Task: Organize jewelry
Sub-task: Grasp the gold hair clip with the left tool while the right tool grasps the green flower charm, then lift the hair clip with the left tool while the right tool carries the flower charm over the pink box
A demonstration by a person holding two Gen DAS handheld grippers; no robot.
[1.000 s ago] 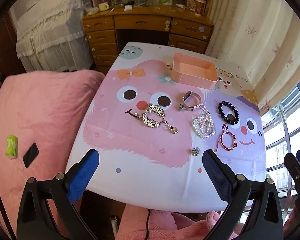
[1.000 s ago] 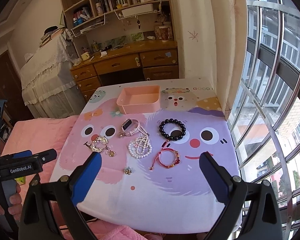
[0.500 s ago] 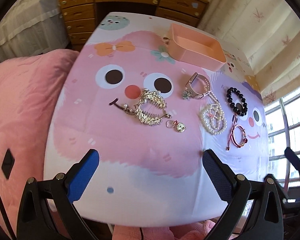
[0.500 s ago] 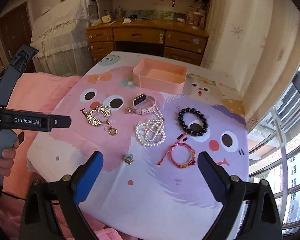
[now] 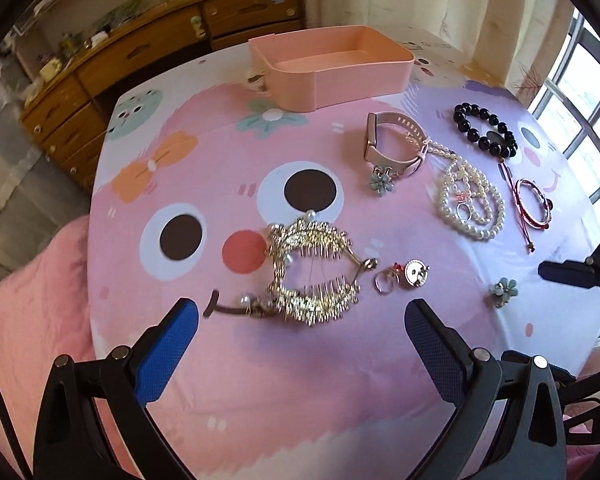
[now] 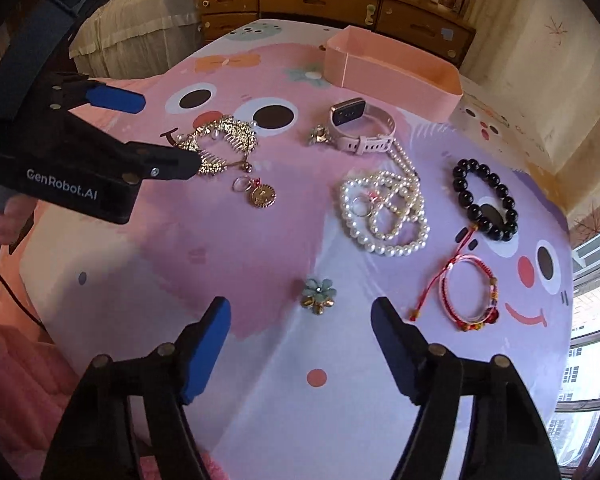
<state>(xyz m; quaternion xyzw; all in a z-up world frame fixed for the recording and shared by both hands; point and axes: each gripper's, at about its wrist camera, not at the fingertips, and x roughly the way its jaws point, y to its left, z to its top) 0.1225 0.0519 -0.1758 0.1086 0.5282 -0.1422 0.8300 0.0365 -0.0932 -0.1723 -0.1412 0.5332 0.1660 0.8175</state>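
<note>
Jewelry lies on a cartoon tablecloth [image 5: 228, 360]. My left gripper [image 5: 300, 328] is open just short of a gold pearl hair comb [image 5: 312, 268], with a ring and gold pendant [image 5: 404, 274] to its right. My right gripper [image 6: 300, 332] is open, close before a blue flower brooch [image 6: 318, 295]. Behind lie a pearl necklace [image 6: 384, 212], a black bead bracelet [image 6: 486, 200], a red cord bracelet [image 6: 466, 296] and a pink watch [image 6: 358, 124]. An empty pink tray [image 5: 332, 66] stands at the back.
A second blue flower brooch [image 5: 381, 181] lies by the watch. A wooden desk with drawers [image 6: 332, 0] stands behind the table. A pink quilt [image 5: 24, 300] is on the left, a window [image 5: 580, 128] on the right. The left gripper's body [image 6: 72, 160] reaches in from the left.
Both grippers have moved down and forward toward the table. The left one now frames the gold comb; the right one has closed in on the blue flower brooch. Both stay open.
</note>
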